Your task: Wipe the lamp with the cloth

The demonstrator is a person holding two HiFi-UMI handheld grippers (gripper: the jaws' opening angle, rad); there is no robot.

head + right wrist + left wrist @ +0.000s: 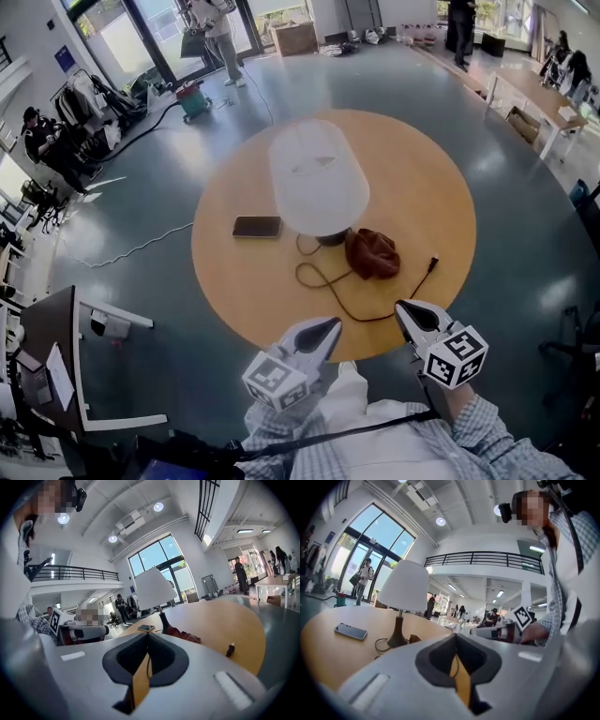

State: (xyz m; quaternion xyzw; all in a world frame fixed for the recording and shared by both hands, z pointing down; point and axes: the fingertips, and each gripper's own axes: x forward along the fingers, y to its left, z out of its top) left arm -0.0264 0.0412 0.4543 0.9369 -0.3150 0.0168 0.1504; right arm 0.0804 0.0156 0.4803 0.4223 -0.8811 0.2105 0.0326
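On the tabletop, the cloth lies just beside the lamp base. Left gripper and right gripper hover at the near edge, jaws closed, empty. I should open the right jaws before reaching, then pinch the cloth clear of the cord.

Illumination is bright, even daylight. The main source is the tall glazed wall at the far left, and round ceiling lights supplement it. The glossy floor carries pale window reflections. The lamp shade renders washed-out white in the head view. Shadows on the table are faint. Both gripper views show strong barrel distortion, dark corners and a soft near foreground.
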